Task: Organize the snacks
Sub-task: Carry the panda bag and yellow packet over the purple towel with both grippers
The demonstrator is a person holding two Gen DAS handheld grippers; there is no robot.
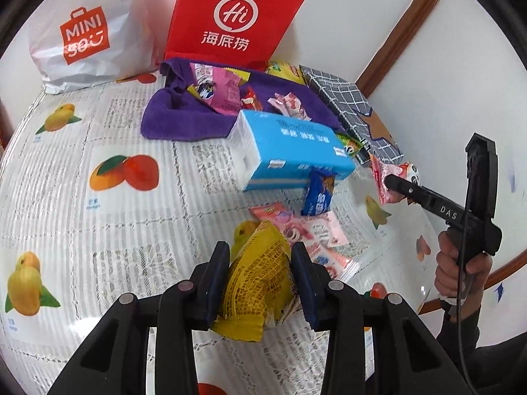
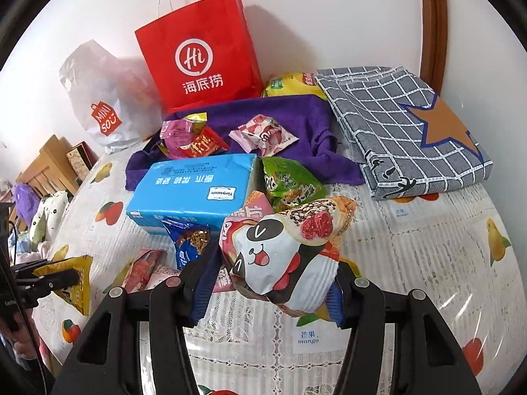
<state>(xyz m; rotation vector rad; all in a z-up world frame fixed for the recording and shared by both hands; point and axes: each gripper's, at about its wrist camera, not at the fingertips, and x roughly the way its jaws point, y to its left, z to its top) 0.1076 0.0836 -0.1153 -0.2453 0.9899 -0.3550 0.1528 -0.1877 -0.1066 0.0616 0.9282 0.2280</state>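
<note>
Two paper bags stand against the wall at the back of the tabletop [image 2: 411, 263]: a white Miniso bag [image 2: 98, 105] and a red Haidilao bag [image 2: 197, 56]. A folded grey checked cloth [image 2: 405, 125] lies to the right, and a purple towel [image 2: 306, 121] carries several small snack packets. In front of the towel sits a blue tissue pack [image 2: 194, 191], with a green snack packet [image 2: 290, 181] just beside it and a blue cookie packet [image 2: 187, 243] leaning on its near edge. The right gripper [image 2: 270, 286] is clamped on a panda-print snack bag [image 2: 283, 253], held above the tabletop. The left gripper [image 1: 260, 283] pinches a yellow snack packet [image 1: 257, 279] between its pads.
</note>
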